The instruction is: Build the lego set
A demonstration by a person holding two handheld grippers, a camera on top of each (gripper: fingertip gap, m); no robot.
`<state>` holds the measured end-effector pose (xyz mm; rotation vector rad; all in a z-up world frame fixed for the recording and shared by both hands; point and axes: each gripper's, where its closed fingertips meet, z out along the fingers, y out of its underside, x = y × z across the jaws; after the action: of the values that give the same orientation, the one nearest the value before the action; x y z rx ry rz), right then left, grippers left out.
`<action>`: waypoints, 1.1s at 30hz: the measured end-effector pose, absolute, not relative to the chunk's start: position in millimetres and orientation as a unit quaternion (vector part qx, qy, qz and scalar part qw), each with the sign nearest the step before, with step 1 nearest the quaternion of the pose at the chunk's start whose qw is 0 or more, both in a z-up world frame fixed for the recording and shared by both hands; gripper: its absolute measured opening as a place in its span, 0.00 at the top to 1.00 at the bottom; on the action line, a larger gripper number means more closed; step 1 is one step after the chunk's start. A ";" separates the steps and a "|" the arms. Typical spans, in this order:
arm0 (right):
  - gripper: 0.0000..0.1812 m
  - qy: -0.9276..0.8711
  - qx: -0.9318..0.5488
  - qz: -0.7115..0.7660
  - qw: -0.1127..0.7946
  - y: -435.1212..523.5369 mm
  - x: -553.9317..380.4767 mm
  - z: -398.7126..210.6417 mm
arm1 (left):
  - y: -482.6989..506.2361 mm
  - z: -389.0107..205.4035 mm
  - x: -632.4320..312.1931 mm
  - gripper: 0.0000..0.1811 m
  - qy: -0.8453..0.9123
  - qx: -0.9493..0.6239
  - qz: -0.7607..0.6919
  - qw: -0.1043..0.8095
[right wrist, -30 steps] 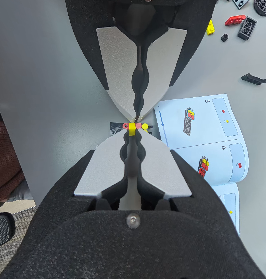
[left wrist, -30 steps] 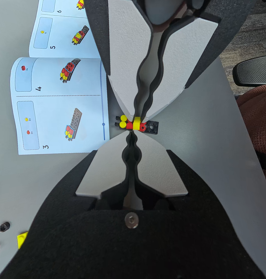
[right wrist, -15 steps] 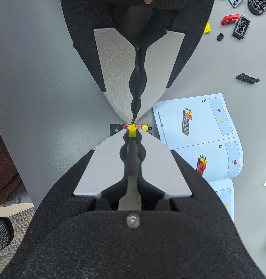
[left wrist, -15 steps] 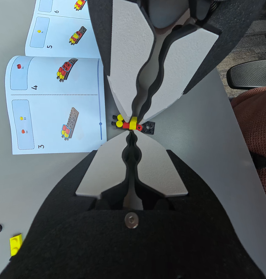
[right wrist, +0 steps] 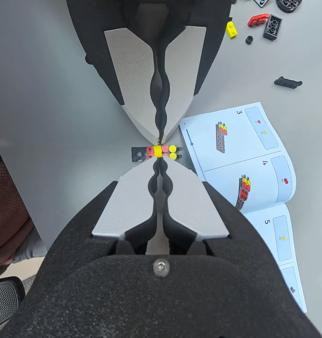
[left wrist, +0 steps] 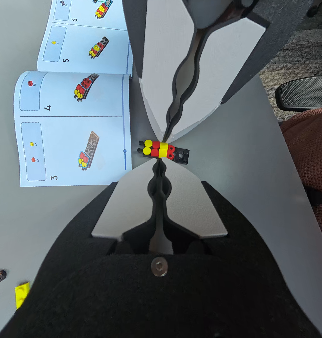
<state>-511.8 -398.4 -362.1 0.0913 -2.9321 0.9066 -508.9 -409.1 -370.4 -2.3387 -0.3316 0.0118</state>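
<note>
Assembly (left wrist: 163, 152) status: a black plate carrying two yellow round pieces at one end, red pieces, and a yellow brick across its middle lies flat on the grey table (left wrist: 238, 164). The other end of the plate is bare.

Left gripper (left wrist: 158, 159): fingertips are brought together with no visible gap, and the tips stand at the near edge of the assembly, level with the yellow brick. Nothing is seen clamped between them.

Right gripper (right wrist: 159, 161): fingertips are likewise pressed together, with the tips at the opposite edge of the assembly. In the left wrist view this gripper (left wrist: 164, 140) points toward the camera, its tips meeting the far side of the yellow brick (left wrist: 163, 152). The two grippers face each other tip to tip across the assembly.

Instruction booklet (left wrist: 74, 128): lies open on the table just beside the yellow-round end of the assembly.

Loose parts, well apart from the assembly in the right wrist view:
- yellow brick piece (right wrist: 231, 29)
- red piece (right wrist: 258, 19)
- dark grey brick (right wrist: 273, 26)
- small black round piece (right wrist: 249, 39)
- long black piece (right wrist: 288, 82)
</note>
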 end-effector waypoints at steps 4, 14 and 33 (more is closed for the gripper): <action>1.00 -0.952 0.027 0.303 0.037 -400.9 -513.5 -359.5 | -408.2 -370.5 -508.3 1.00 -0.129 -0.916 0.004 0.381; 1.00 -0.957 0.029 0.288 0.028 -399.6 -511.6 -366.3 | -407.3 -372.4 -507.1 1.00 -0.126 -0.919 0.005 0.374; 1.00 -0.958 0.029 0.282 0.030 -402.8 -518.9 -366.3 | -410.4 -368.5 -516.7 1.00 -0.128 -0.915 0.016 0.381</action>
<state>-518.9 -402.8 -366.3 0.0895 -2.9544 0.8703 -516.7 -410.4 -368.5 -2.3367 -0.3277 0.0396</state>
